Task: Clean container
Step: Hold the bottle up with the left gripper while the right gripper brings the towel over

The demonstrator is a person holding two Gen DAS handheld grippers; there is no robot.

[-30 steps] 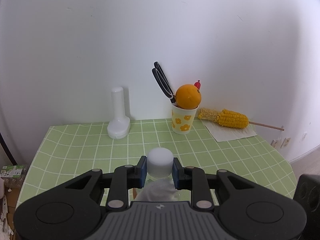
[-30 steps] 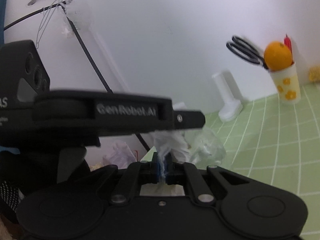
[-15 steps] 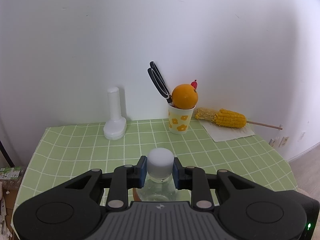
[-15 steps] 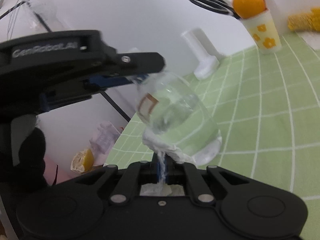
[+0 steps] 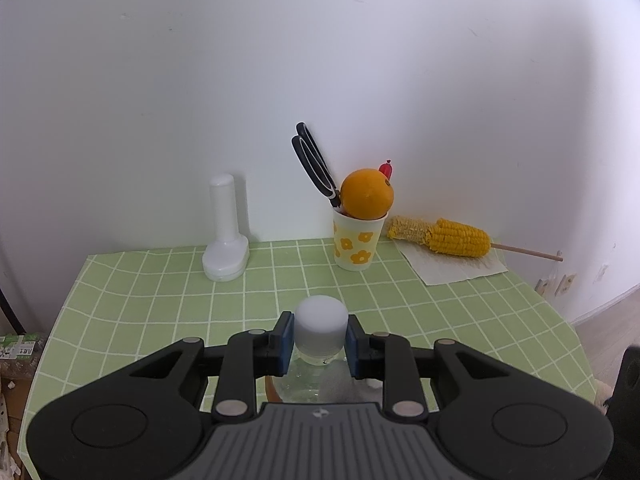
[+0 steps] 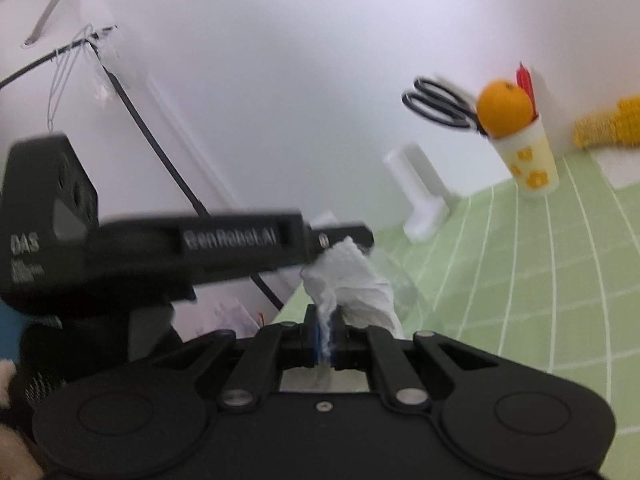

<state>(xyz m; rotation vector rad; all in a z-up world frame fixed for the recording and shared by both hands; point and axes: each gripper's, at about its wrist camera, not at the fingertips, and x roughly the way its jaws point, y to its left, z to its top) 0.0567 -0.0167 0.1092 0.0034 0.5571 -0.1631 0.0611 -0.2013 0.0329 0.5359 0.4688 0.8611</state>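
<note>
The left gripper [image 5: 320, 340] is clamped on the white cap [image 5: 320, 330] of a clear bottle [image 5: 316, 384], held above the green checked table [image 5: 160, 300], body toward the camera. The right gripper [image 6: 328, 334], pinching a crumpled paper towel [image 6: 352, 280], sits just beside the bottle's glassy side [image 6: 404, 292], towel against it.

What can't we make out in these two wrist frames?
- Clear bottle body, left wrist view: hidden below the white cap by the left hand-held gripper.
- Contact of the paper towel with the bottle, right wrist view: motion blur, and the towel covers the glassy surface.
- Red item in the flowered cup: mostly behind the orange.
</note>
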